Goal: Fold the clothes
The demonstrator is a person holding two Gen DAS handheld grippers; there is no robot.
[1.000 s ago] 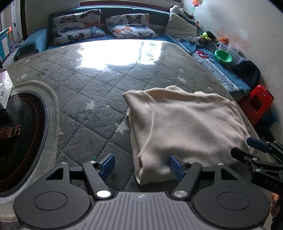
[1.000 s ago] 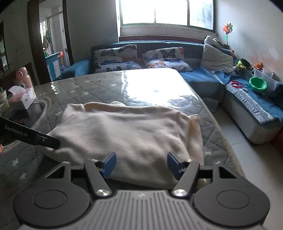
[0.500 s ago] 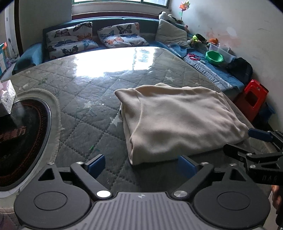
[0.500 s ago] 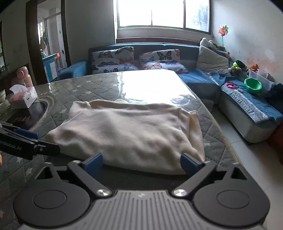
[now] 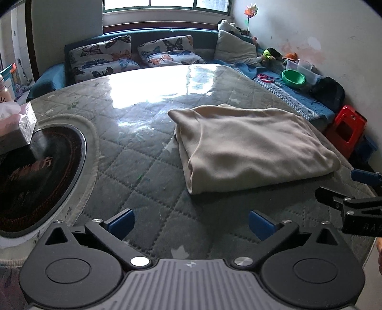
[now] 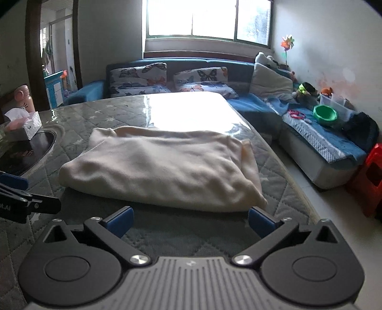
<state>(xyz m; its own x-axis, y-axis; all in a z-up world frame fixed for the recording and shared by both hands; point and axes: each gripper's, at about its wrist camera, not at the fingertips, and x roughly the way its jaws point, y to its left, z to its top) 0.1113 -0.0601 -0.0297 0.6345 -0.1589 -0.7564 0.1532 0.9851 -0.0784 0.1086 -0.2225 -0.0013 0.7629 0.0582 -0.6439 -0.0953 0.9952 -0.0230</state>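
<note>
Here the left gripper (image 5: 191, 223) has its blue-padded fingers spread wide with nothing between them, hanging over the grey quilted table cover (image 5: 148, 181). Just ahead of it and slightly to its right lies the folded cream garment (image 5: 250, 147), flat on the cover, its near folded edge clear of the fingertips. Off to this gripper's left a round dark cooktop (image 5: 35, 171) is set into the surface, with a tissue box (image 5: 16, 126) at its far rim. At its right edge the other tool pokes into view.

The right gripper (image 6: 191, 220) is likewise released, fingers wide apart and holding nothing. Directly in front of it sits the garment (image 6: 162, 167), its near edge just beyond the pads, not touching them. Farther out, past the garment, stands a blue sofa (image 6: 238, 64) with butterfly-print cushions (image 6: 140, 80) under a bright window (image 6: 207, 19). To this gripper's right, beyond the table's edge, a green bowl (image 6: 325, 115) rests on a low blue-covered bench, and a red stool (image 6: 372, 176) stands on the floor nearer by.
</note>
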